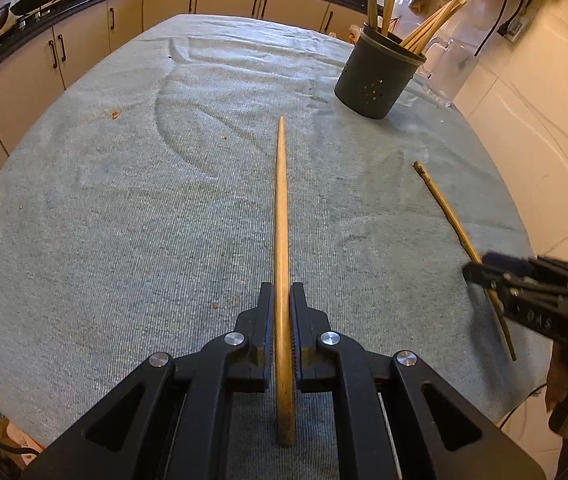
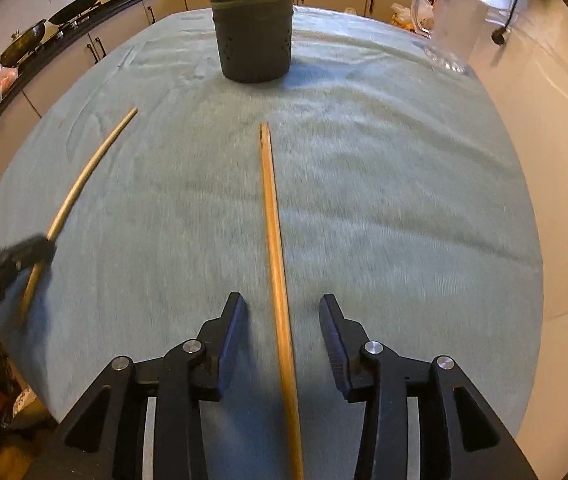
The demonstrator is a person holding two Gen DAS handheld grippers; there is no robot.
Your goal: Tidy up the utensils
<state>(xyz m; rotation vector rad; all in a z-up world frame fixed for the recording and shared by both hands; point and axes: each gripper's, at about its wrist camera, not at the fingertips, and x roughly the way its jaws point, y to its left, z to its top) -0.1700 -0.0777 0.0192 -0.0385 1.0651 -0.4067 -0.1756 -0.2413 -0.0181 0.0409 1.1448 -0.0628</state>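
Item: pale green ribbed cloth (image 1: 124, 200) covering the oval table; kitchen counters beyond its far edge.

Item: dark grey perforated cylindrical utensil holder (image 1: 376, 76), upright at the far right of the cloth, already holding several wooden chopsticks and thicker sticks. A clear glass jug (image 2: 452, 28) stands just to its right.

Item: left gripper (image 1: 283, 300), black, two-fingered. Jaws drawn together and clamped on a rounded light-wood chopstick (image 1: 281, 200), which runs forward from the pads toward the far side, its tip over the cloth.

Item: right gripper (image 2: 283, 312), black. Jaws stand apart, pads clear on both sides of a square-sectioned darker wooden chopstick (image 2: 274, 240) that lies between them on the cloth, pointing toward the holder. Nothing is held.

Hazards, as judged:
- The right-hand chopstick lies loose. Closing the pads off-centre could roll or skate it across the ribbed cloth, or pinch a fold of fabric with it.
- The left chopstick is gripped near one end, so the long free length may pivot in the pads during a swing and miss the holder's mouth.
- The holder is crowded and its contents lean; an incoming tip may strike them and tip the holder or jolt the nearby jug.
- The two grippers work near each other; crossing paths could knock either stick.
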